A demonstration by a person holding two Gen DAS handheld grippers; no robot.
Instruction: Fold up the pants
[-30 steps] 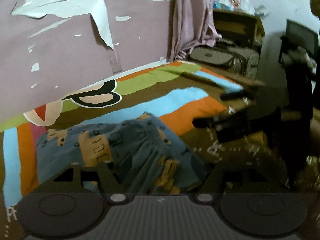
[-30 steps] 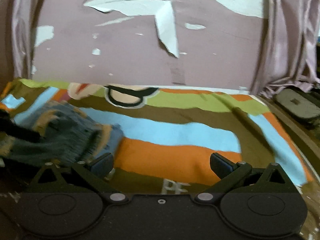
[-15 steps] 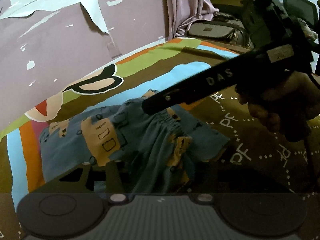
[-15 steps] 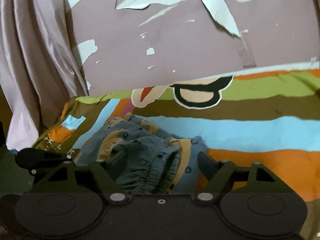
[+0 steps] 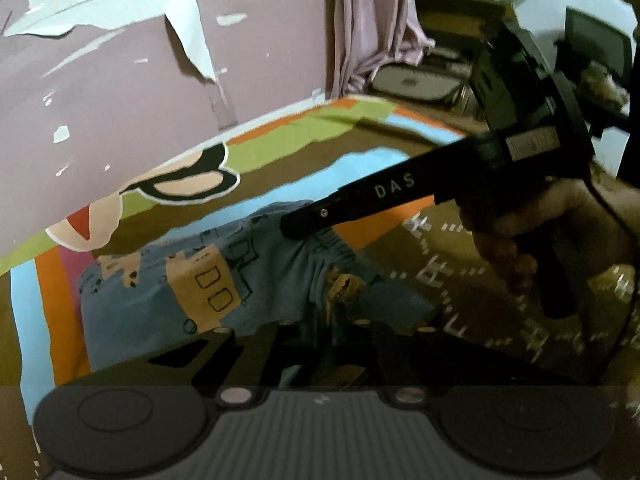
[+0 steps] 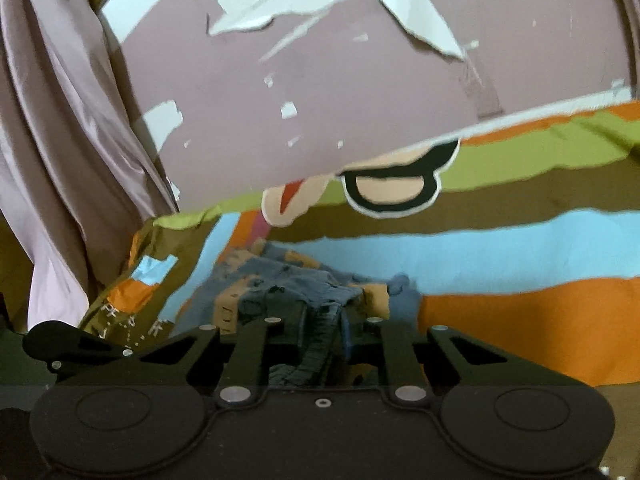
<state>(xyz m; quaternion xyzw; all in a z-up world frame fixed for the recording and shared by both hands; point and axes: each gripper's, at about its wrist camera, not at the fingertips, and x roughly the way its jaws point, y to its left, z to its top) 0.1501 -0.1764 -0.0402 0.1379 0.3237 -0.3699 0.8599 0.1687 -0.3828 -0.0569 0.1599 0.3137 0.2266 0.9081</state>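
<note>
Pants (image 5: 256,280) lie crumpled on the bed (image 5: 360,168), waistband hidden where both grippers' fingers, just closing, pinch it: left gripper (image 5: 320,332), right gripper (image 6: 324,328).

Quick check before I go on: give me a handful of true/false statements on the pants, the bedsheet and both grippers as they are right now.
1. The right gripper is shut on the pants' gathered waistband. True; its jaws have just been closing and fabric is bunched between them.
2. The pants lie on a plain white sheet. False: the striped bedsheet has blue, orange, green and brown bands.
3. The left gripper stands wide open above the pants. False: its jaws have just closed together on the blue fabric.
4. The pants are blue with tan printed patches. True.
5. The wall behind the bed has peeling paint. True.
6. The pants are already folded into a neat rectangle. False: they are crumpled.
</note>
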